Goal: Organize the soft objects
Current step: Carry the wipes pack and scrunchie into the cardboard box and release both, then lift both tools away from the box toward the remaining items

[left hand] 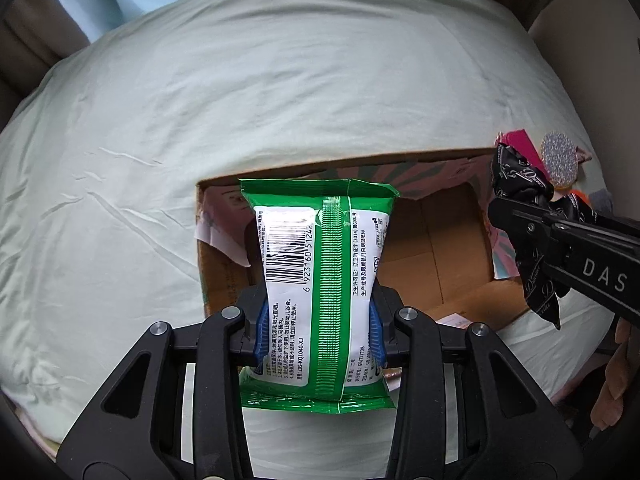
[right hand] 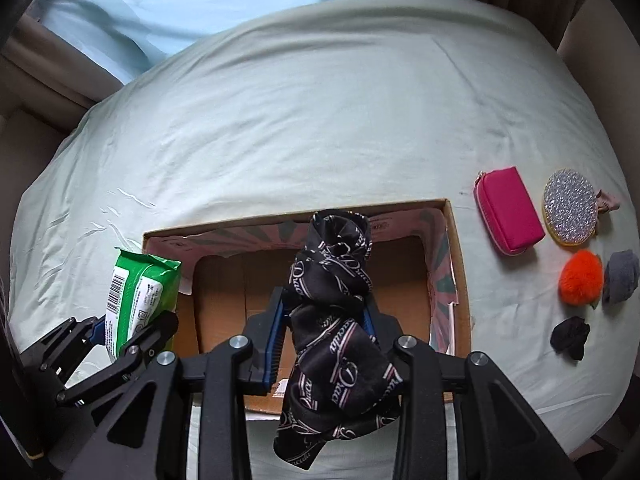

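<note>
Left wrist view shows the left hand-held gripper clamping a wipes pack above the cardboard box; the right hand-held gripper clutches a black scarf there too. Next, I'd say, comes releasing both inside.

Bed — bears an open cardboard box near its front edge. Right of box, on the sheet: pouch, disc beside it; nearer (front row), pom-pom, two bundled socks — all well apart from box.

Barcode 6 923160 51242 on green wipes pack (last digit cut off), "DAS" on right gripper
</note>
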The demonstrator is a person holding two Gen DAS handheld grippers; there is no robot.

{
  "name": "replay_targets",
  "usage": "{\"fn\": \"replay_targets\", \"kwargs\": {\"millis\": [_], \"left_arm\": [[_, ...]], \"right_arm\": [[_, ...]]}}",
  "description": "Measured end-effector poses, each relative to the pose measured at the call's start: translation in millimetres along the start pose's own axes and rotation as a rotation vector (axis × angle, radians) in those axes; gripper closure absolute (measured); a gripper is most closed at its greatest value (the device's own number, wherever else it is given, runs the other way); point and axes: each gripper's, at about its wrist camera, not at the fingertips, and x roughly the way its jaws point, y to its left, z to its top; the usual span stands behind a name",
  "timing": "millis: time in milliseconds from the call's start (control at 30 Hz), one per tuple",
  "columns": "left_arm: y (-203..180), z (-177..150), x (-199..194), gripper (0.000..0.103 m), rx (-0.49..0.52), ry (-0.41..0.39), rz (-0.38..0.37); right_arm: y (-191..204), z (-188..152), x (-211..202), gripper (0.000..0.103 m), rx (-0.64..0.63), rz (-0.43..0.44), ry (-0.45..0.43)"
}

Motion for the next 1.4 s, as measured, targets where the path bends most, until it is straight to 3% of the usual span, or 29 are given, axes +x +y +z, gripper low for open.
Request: {"fn": "replay_targets", "kwargs": {"millis": [267, 467, 500, 533, 567, 633, 667, 1033, 1400], "left_arm": [[-16.5, 5.9, 66.0, 0.069, 0.07, 0.147, -0.022], [-25.1, 6.3, 87.6, 0.065, 0.138, 0.19, -0.017], [-28.6, 6.8, 90.4, 0.047, 0.146, 0.205, -0.01], [-30.9, 6.2, 91.8, 0.012, 0.161, 0.212, 0.011], [-33.4, 7.1, 92.9, 0.001, 0.174, 0.21, 0.033], [-36.6, 5.1, 86.1, 0.0, 0.202, 0.157, 0.091], [-36.9, 4.7, 82.0, 0.0, 0.207, 0.142, 0.087], [-23.3, -0.2, 64.2, 0.0, 0.175, 0.136, 0.074], [-11.0, -4.4, 5.6, 0.0, 0.145, 0.035, 0.061]], "right_arm": [[-16.2, 7.2, 67.7, 0.071, 0.042, 0.032, 0.172], [-21.5, 9.1, 90.9, 0.071, 0.045, 0.068, 0.241], [-21.8, 9.5, 93.6, 0.068, 0.043, 0.073, 0.25], [-22.3, 9.7, 96.1, 0.054, 0.044, 0.064, 0.255], [-23.3, 9.9, 98.1, 0.033, 0.044, 0.046, 0.253], [-25.2, 8.9, 100.8, 0.005, 0.037, 0.043, 0.242], [-25.7, 8.1, 101.2, 0.002, 0.03, 0.046, 0.24], [-17.6, -0.4, 85.7, 0.002, 0.004, 0.057, 0.197], [-1.2, -14.1, 25.7, 0.002, -0.058, 0.063, 0.117]]}}
